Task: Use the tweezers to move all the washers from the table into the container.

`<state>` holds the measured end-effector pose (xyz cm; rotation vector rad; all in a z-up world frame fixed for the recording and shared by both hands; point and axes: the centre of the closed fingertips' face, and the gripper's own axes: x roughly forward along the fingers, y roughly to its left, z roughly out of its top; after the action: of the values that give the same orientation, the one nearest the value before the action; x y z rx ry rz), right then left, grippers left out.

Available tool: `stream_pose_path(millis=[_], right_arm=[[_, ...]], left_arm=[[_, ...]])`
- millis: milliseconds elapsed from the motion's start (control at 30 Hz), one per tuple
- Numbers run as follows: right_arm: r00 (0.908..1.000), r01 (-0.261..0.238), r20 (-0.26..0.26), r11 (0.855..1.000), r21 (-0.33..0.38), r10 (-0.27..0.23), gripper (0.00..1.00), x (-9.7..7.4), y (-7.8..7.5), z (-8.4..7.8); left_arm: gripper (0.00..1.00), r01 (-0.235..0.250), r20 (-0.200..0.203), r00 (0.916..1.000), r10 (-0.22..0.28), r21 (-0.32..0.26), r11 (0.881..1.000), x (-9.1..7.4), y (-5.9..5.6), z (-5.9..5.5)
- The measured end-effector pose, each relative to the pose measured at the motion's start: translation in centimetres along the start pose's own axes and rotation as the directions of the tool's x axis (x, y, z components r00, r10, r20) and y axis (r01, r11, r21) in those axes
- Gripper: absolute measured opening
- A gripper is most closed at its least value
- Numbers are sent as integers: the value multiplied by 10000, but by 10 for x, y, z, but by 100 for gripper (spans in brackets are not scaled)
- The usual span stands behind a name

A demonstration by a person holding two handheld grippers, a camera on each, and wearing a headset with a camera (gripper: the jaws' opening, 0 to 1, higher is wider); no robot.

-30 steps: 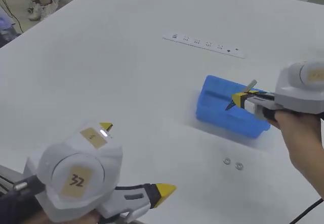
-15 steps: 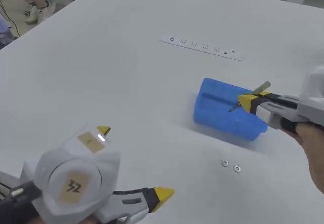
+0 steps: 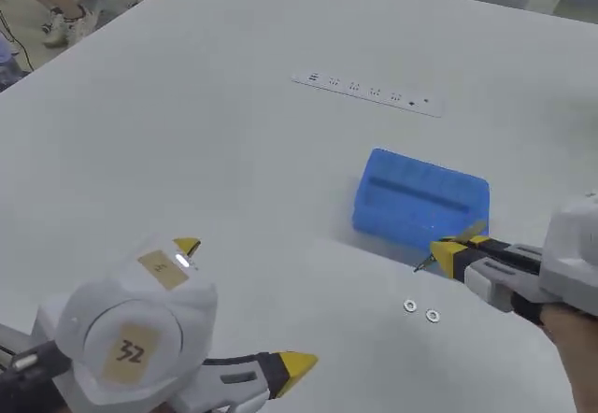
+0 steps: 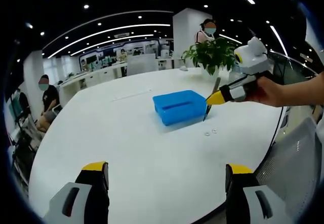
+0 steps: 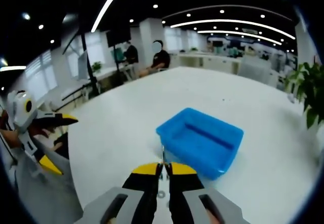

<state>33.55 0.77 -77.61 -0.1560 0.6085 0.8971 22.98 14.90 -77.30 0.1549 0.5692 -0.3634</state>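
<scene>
Pick-up step: right gripper point(image 3: 448, 250), pinching slender metal tweezers point(image 3: 423, 262), hangs between blue rectangular plastic container point(image 3: 420, 198) and two small metal washers point(image 3: 420, 311) lying on white bench point(image 3: 234, 151); left gripper point(image 3: 243, 306) spread, idle; next move likely needs tips lowered onto one washer.

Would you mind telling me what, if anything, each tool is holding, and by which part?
The right tool pinches the tweezers about mid-length, tips pointing forward; the left tool is open and empty.
</scene>
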Motion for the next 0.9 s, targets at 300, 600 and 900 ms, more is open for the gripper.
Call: stream_pose_path(millis=[300, 600, 900], right_arm=[[9989, -49, -476, 9999, 136, 55, 3, 6, -2, -24], [9976, 6, -687, 10000, 83, -1, 3, 10, -10, -32], [9972, -2, -751, 10000, -56, -2, 3, 11, -8, -34]], left_arm=[[98, -14, -32, 10000, 14, -10, 10000, 0, 1, -1], [98, -3, -74, 10000, 3, 22, 10000, 0, 0, -1], [98, -38, -80, 10000, 38, 63, 10000, 0, 1, -1]])
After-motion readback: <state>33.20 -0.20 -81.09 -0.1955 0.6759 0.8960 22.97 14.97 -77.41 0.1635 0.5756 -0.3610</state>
